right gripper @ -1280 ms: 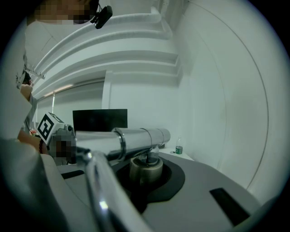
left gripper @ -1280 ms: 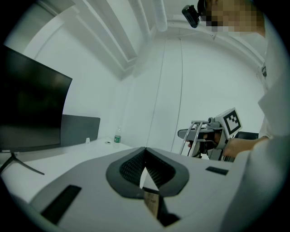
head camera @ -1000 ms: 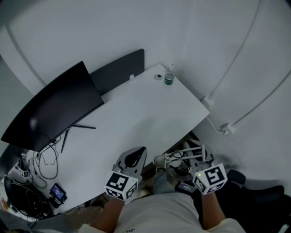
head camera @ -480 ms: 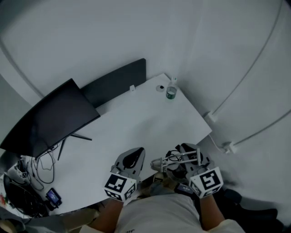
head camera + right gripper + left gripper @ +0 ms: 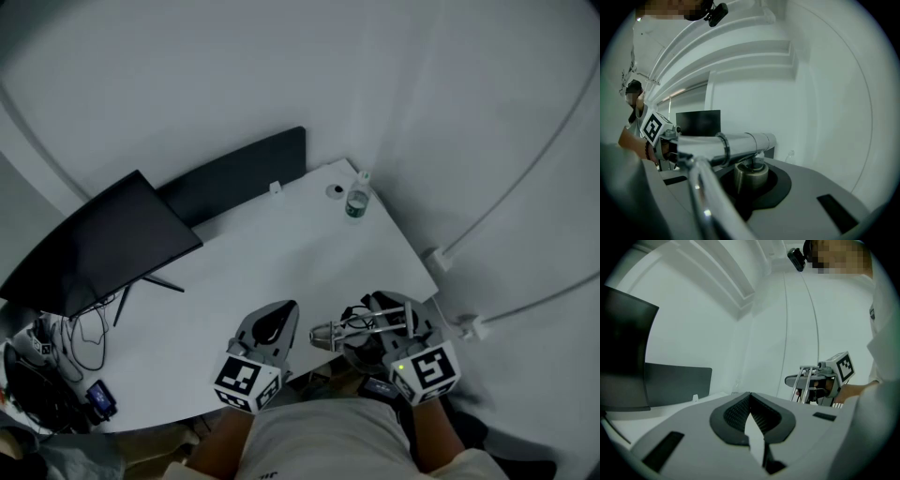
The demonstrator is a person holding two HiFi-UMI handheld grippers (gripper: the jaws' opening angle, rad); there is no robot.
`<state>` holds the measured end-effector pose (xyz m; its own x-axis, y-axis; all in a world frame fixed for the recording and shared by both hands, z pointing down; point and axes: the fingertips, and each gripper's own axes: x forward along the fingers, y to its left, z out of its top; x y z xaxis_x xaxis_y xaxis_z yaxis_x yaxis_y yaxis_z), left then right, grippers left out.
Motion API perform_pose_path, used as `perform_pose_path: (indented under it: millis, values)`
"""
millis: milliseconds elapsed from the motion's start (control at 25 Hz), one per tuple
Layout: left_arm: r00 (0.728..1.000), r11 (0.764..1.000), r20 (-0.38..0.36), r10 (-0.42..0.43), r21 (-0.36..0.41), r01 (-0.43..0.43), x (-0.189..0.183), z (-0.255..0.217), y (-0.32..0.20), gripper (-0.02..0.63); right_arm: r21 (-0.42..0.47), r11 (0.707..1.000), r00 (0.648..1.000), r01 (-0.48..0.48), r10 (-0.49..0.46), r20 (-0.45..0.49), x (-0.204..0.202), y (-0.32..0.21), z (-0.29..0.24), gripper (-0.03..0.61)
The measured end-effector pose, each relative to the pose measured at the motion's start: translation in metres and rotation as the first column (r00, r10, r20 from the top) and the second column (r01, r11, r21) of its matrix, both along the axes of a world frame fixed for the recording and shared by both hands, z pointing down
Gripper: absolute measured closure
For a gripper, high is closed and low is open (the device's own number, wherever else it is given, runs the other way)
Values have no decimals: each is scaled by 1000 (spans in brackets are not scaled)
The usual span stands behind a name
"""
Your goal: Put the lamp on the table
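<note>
A silver desk lamp [image 5: 328,334] with thin metal arms hangs level in my right gripper [image 5: 390,309], which is shut on it near its round base. Its head reaches over the near right edge of the white table [image 5: 281,244]. In the right gripper view the lamp's shiny tube [image 5: 740,143] and a short post lie right at the jaws of the right gripper [image 5: 759,165]. My left gripper [image 5: 278,319] is beside it to the left, over the table's near edge, shut and empty. The left gripper view shows its dark pads [image 5: 740,409] meeting, with the lamp [image 5: 806,378] off to the right.
A dark monitor [image 5: 94,244] stands on the table's left, with a dark panel [image 5: 234,173] along the back edge. A small bottle [image 5: 357,200] sits at the far right corner. Cables [image 5: 56,347] pile by the left end. White conduit [image 5: 441,258] runs along the floor at right.
Both grippers have moved forward together toward the table. The lamp, which was beyond the table's near edge, now has its head over that edge.
</note>
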<state>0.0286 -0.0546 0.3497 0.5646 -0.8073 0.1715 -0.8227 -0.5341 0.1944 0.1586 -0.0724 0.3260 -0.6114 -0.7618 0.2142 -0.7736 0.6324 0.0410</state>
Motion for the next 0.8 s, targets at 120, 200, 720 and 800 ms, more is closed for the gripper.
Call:
perform_pose_path:
  millis: [120, 200, 720, 800]
  values:
    - [1000, 1000, 16, -18, -3, 18, -3, -1, -1, 611, -3, 1000, 1000, 8, -8, 3, 1, -6, -1, 546]
    - [1000, 1000, 18, -24, -1, 24, -5, -1, -1, 611, -6, 1000, 1000, 14, -14, 1, -1, -8, -1, 546]
    - [999, 999, 25, -33, -7, 33, -40, -7, -13, 611, -6, 1000, 1000, 2, -2, 10, -28, -27, -13, 546]
    - [999, 999, 24, -30, -12, 30, -44, -6, -15, 611, -5, 1000, 1000, -2, 2, 13, -33, -32, -13, 546]
